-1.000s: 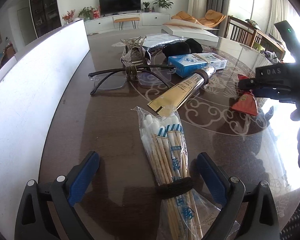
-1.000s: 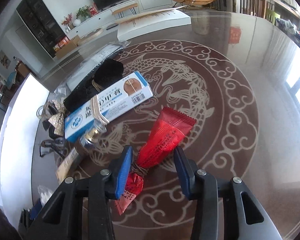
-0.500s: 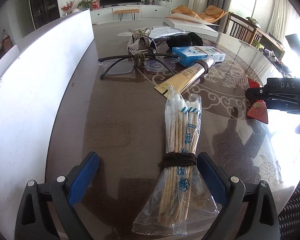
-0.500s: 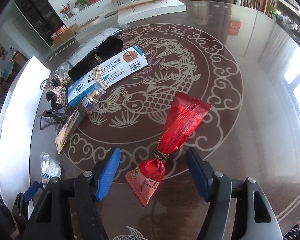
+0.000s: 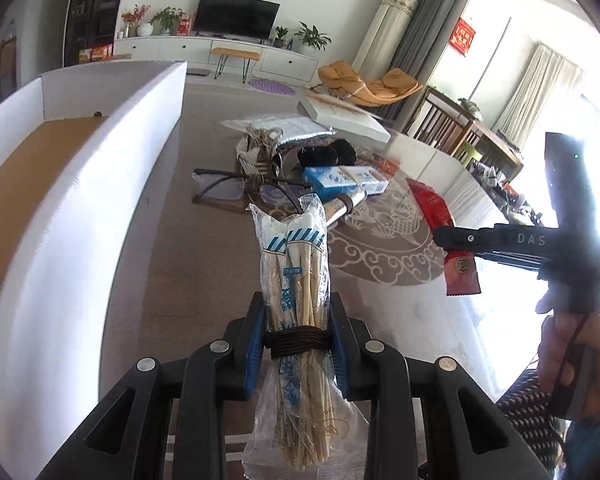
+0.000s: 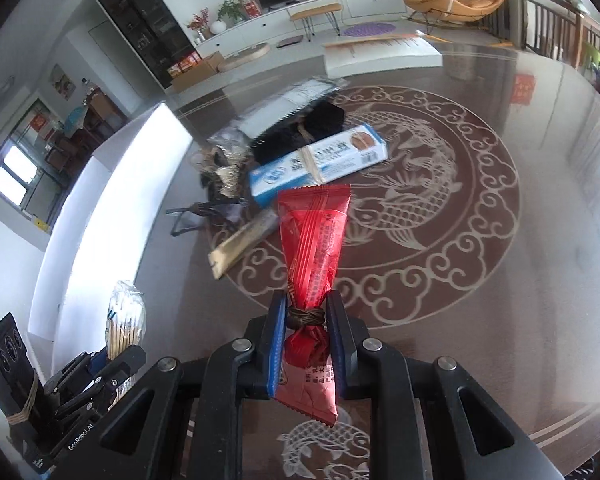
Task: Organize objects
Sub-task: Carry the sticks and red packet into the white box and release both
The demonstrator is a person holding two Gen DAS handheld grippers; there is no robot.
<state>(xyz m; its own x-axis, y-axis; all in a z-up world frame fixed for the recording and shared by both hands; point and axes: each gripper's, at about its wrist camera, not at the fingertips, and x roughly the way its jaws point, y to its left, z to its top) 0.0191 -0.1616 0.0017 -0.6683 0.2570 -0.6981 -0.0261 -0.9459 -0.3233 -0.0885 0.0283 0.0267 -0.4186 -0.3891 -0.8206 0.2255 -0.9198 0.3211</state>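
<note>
My left gripper is shut on a clear bag of cotton swabs, gripping it at its dark twine band and holding it above the table. My right gripper is shut on a red snack packet at its twine-tied neck, also lifted. The right gripper and the red packet show in the left wrist view at right. The swab bag shows at lower left in the right wrist view. A white open box with a brown floor stands along the left.
On the dark patterned table lie glasses, a blue and white box, a gold tube, a black bundle, a ribbon bundle and a silver pouch. A flat white box lies at the far side.
Both grippers closed, the left on the swab bag and the right on the red packet, and lifted them off the table. The left view now looks into the white box.
</note>
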